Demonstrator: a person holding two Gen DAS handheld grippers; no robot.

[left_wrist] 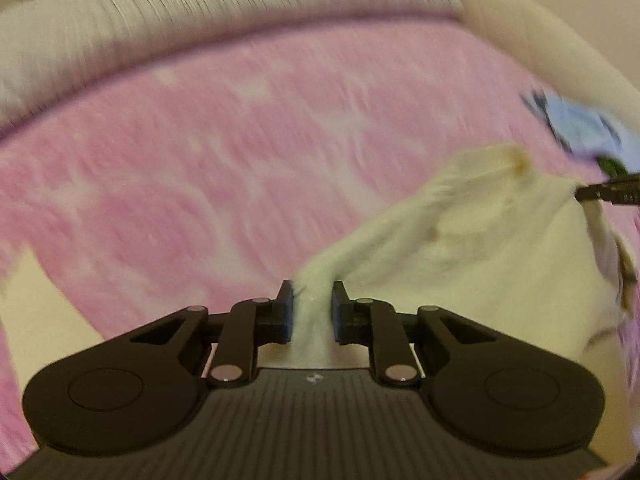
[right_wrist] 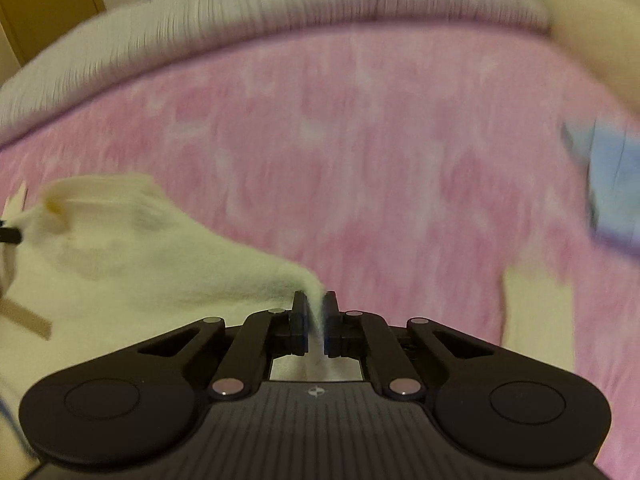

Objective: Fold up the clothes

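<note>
Over the pink and white mottled bedspread (left_wrist: 240,160), a cream-white soft fabric garment (left_wrist: 480,248), held up and stretched between both tools. At its left corner, the left gripper (left_wrist: 311,312), blue pads (left_wrist: 286,312) pinching a bunched fold of the cloth. At its other corner, the right gripper (right_wrist: 316,320), jaws pressed nearly together on a thinner pinch of the same garment (right_wrist: 140,256). Near the garment's upper edge, a small yellowish collar-like patch (left_wrist: 520,160), blurred. Beyond the garment, toward the bedspread's right side, a light blue patterned cloth item (right_wrist: 612,184), lying on the pink cover (right_wrist: 360,160), apart from the garment. Along the bedspread's far edge, a grey ribbed blanket or cushion (left_wrist: 200,12). Beside that, at the far right corner, a cream rounded bolster-like shape (left_wrist: 540,32). Everything smeared by motion blur; finer detail impossible to tell.
</note>
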